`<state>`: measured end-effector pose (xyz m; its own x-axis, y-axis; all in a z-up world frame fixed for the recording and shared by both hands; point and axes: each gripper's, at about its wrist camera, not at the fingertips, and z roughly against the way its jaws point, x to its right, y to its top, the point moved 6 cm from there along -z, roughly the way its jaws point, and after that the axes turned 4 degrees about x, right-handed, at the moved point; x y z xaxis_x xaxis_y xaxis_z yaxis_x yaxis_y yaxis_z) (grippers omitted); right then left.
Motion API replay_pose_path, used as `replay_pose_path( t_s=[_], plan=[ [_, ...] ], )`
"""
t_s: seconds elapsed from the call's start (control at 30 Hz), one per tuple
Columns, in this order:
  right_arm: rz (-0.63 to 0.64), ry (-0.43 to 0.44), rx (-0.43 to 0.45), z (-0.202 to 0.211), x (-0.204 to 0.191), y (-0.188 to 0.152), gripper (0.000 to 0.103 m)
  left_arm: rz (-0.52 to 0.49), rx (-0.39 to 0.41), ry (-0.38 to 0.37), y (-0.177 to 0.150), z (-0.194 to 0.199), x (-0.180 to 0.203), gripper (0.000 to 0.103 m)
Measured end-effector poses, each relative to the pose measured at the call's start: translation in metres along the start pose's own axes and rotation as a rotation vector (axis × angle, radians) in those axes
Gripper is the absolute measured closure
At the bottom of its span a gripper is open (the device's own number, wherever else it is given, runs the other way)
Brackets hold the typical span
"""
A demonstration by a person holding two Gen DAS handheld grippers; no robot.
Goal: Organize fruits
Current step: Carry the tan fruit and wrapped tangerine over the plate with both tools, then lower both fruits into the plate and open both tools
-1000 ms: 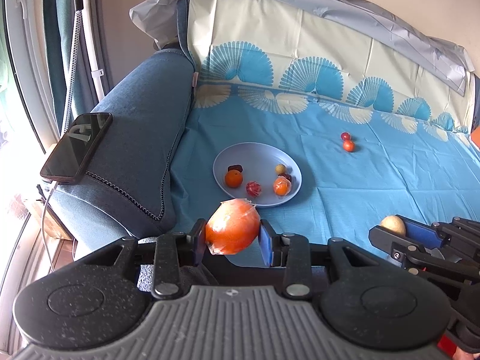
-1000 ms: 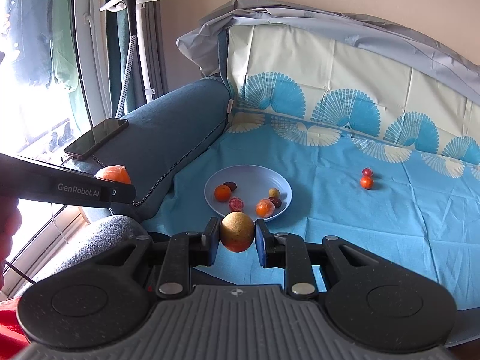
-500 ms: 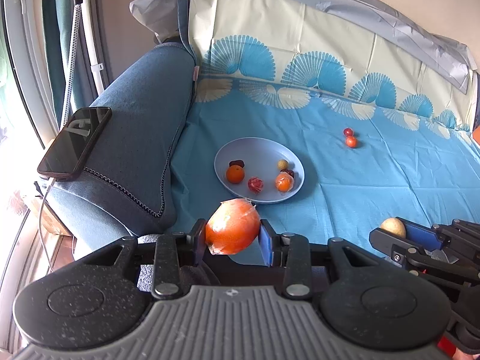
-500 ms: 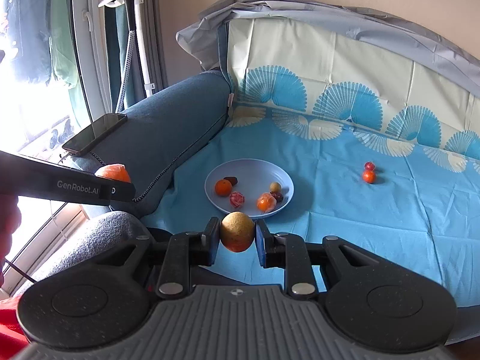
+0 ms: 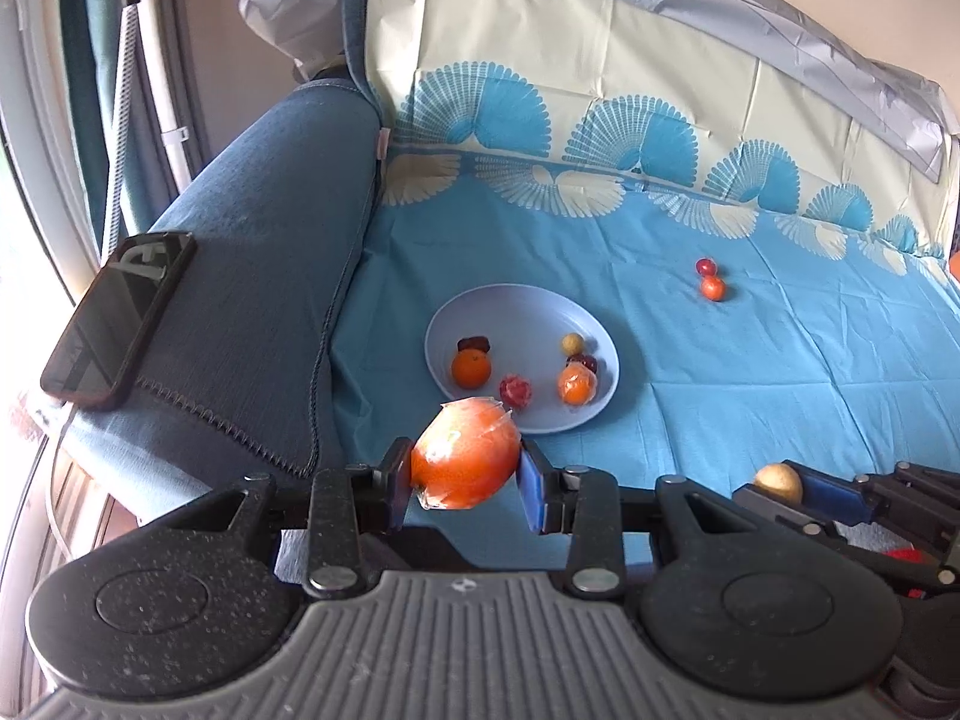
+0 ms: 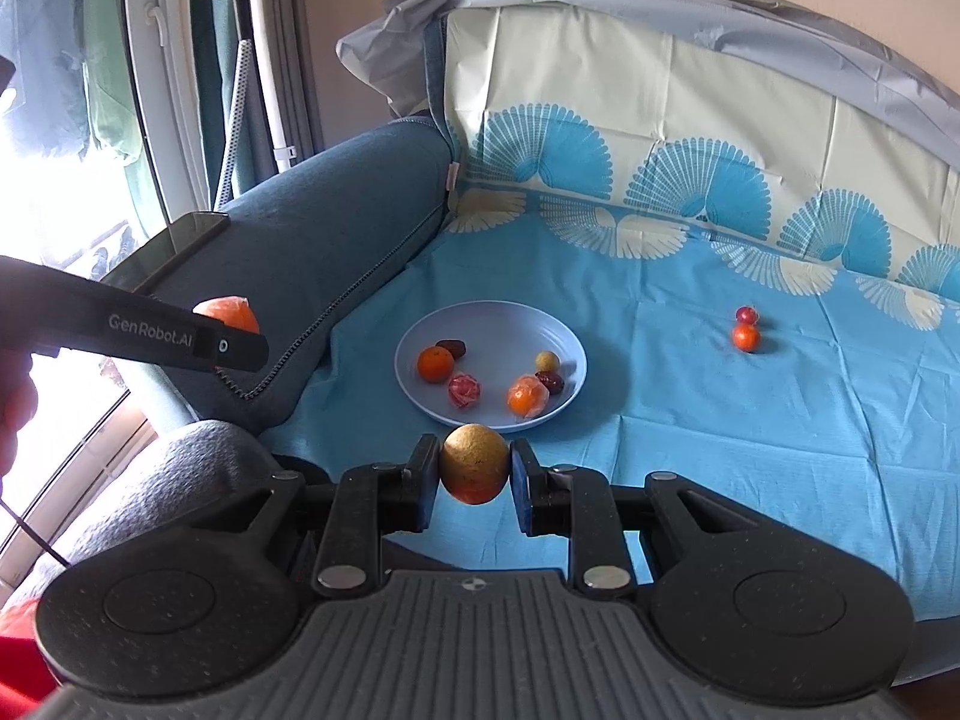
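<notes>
Fruits were in transit: over 1 second both views drew slightly nearer the plate (image 5: 603,354) on the blue sheet. The left tool (image 5: 465,483) pinched a wrapped orange (image 5: 467,461), the right tool (image 6: 474,474) a yellowish fruit (image 6: 475,463) — both short of the plate, delivery pending.

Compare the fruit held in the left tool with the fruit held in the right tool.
The wrapped orange fruit in the left tool is bright orange; the yellowish fruit in the right tool is dull yellow-brown with an orange underside. The wrapped orange fruit sits in clear crinkled film; the yellowish fruit is bare. The orange one looks bigger between its fingers. Both are clamped short of the plate.
</notes>
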<state>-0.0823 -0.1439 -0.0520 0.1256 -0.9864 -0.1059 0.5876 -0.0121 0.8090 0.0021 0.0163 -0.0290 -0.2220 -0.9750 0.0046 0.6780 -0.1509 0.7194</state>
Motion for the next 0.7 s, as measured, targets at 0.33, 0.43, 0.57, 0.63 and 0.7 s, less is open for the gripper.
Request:
replay_pose_path(
  t_s=[0.33,0.43,0.57,0.63,0.7],
  plan=[
    [-0.002,0.0,-0.025,-0.068,0.014,0.017,0.077,-0.024,-0.04,-0.023,0.03,-0.068,0.008,0.063],
    [-0.003,0.003,-0.038,-0.095,0.021,0.021,0.077,-0.036,-0.043,-0.042,0.039,-0.09,0.012,0.063],
    [0.005,0.001,-0.056,-0.131,0.027,0.024,0.077,-0.063,-0.042,-0.061,0.049,-0.121,0.019,0.063],
    [0.001,0.005,-0.066,-0.149,0.03,0.024,0.077,-0.071,-0.056,-0.068,0.051,-0.139,0.021,0.063],
    [-0.001,0.009,-0.075,-0.166,0.032,0.024,0.077,-0.075,-0.074,-0.07,0.052,-0.158,0.021,0.063]
  ],
)
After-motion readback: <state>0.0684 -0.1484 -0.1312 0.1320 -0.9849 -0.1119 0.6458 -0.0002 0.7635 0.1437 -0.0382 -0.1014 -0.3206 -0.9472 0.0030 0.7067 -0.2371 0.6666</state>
